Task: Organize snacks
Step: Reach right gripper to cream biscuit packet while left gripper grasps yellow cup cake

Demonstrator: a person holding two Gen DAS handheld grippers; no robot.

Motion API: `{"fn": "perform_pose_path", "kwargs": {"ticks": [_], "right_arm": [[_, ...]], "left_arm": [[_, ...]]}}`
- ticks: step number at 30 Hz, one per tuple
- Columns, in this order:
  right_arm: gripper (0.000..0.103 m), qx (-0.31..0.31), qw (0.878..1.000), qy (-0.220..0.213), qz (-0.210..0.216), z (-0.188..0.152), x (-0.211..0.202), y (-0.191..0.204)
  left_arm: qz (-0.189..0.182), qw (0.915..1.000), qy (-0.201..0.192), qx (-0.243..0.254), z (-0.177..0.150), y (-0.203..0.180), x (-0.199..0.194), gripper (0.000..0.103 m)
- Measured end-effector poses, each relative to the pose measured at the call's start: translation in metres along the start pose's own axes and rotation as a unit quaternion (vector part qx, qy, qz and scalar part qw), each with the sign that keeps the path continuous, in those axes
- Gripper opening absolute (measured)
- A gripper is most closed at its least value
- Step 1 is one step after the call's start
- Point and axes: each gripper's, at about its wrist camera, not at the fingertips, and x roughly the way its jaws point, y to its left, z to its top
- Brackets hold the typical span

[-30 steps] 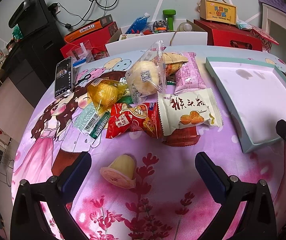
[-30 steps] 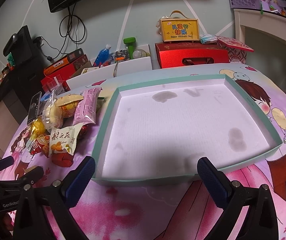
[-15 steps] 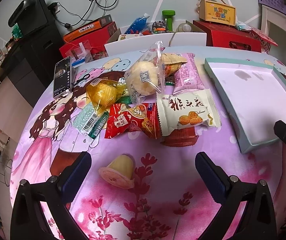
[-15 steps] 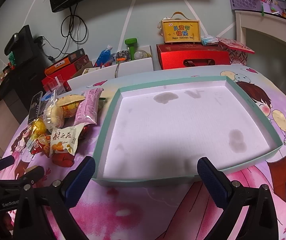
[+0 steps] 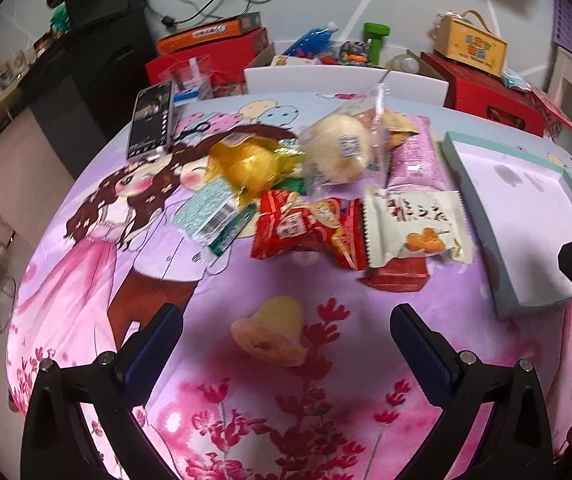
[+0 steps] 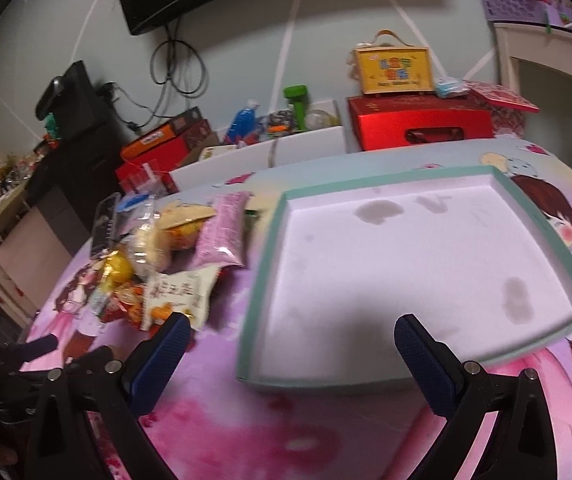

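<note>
Writing: the white snack pack [image 5: 414, 224] carries dark Chinese characters over an orange fruit pic (too blurry to read); the red pack [image 5: 306, 228] beside it has white characters, also unreadable. A green-white wrapper [image 5: 210, 216] shows a barcode. The yellow gift box [image 6: 394, 68] at the back has lettering, illegible. Snacks lie heaped on the table [image 5: 326, 420], just left of the teal-rimmed tray [image 6: 262, 284], w/ nothing in it. A jelly cup [image 5: 274, 332] lies alone, near the left gripper [image 5: 286, 344], jaws spread wide, holding nothing. Right gripper [image 6: 290, 344]: jaws apart too, over the tray's near edge. Phone [image 5: 150, 120] at far left.
</note>
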Motion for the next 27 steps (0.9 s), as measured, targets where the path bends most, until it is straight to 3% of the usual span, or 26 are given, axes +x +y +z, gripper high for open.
{"fn": "perform_pose_path", "kwargs": {"ticks": [10,27], "right_arm": [[0.103,-0.049,0.998,0.021,0.038,0.011,0.03,0.042],[0.103,-0.104,0.988,0.088,0.068,0.011,0.095,0.094]], "left_arm": [[-0.014,0.9979,0.053,-0.035,-0.003,0.018,0.027,0.103],[-0.032,0.9959,0.081,-0.026,-0.005,0.019,0.047,0.098]]}}
